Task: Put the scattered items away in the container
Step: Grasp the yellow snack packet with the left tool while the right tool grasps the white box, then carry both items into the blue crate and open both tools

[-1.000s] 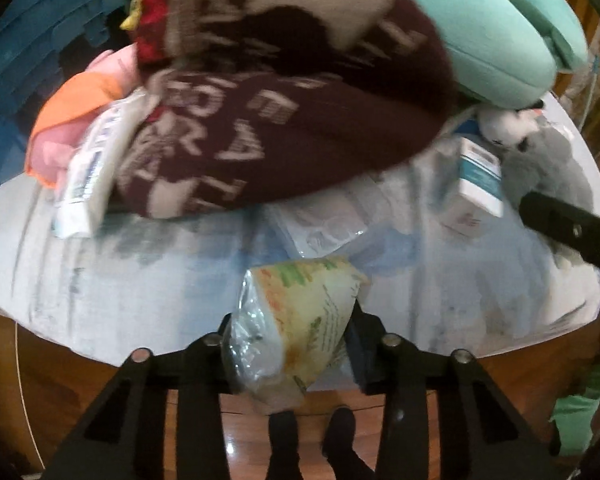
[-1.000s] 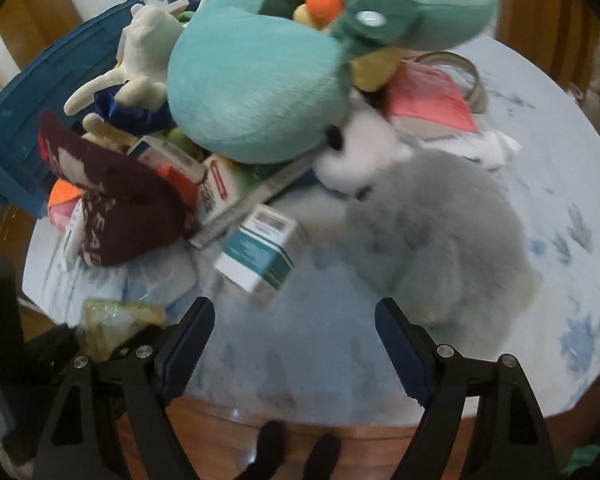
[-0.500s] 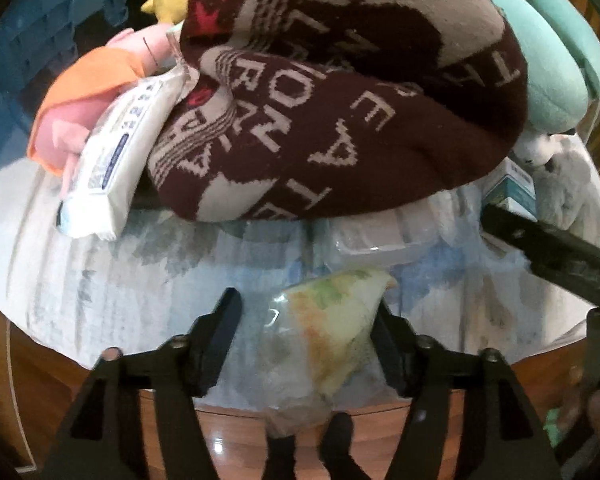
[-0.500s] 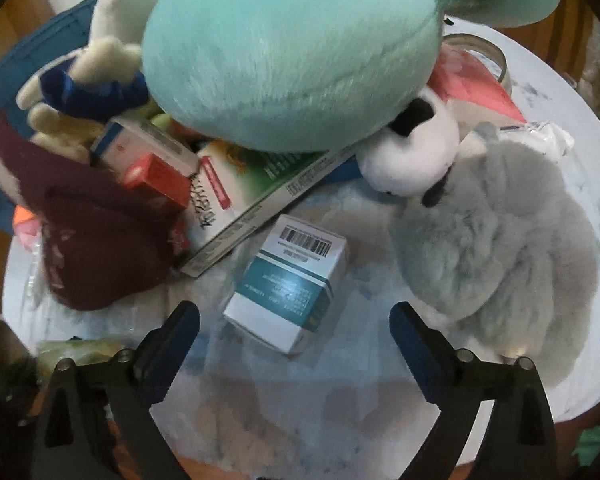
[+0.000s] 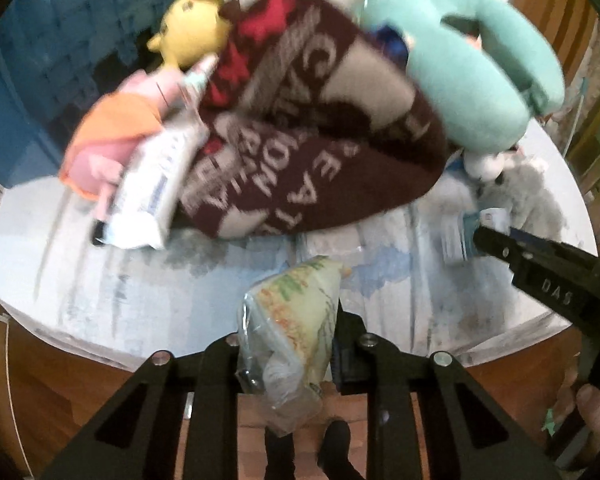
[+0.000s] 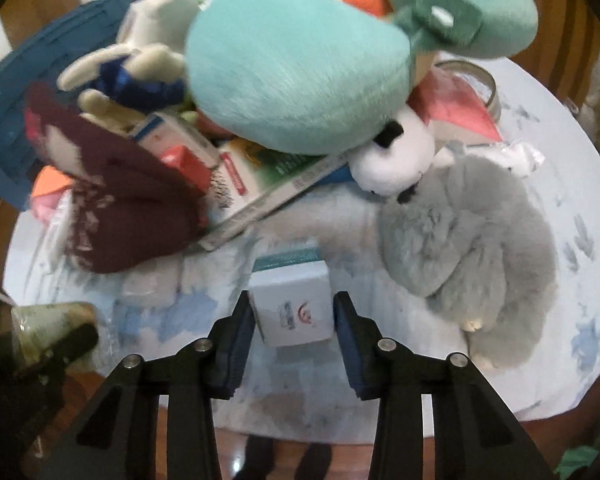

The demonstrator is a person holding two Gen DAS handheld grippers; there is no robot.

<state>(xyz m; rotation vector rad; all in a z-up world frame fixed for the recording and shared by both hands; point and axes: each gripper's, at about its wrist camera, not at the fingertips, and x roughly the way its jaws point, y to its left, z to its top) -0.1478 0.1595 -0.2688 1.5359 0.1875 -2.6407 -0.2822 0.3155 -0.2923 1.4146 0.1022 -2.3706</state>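
Now left gripper [image 5: 290, 354] clamped on crinkly clear-plastic snack packet [image 5: 296, 320] at table's [image 5: 100, 296] near edge; right gripper [image 6: 294, 330], jaws just closing, pinches white-and-teal cardboard box [image 6: 294, 300] near that edge; blue plastic crate [image 6: 16, 104] at far-left edge.

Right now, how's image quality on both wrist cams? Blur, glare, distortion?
Left wrist view: motion blur smears the maroon knit hat and the white pack; the snack packet between the jaws stays fairly sharp. Right wrist view: milder blur, the small white box readable, teal neck pillow soft. Both: strong fisheye curvature, dark vignetted corners, no harsh glare.
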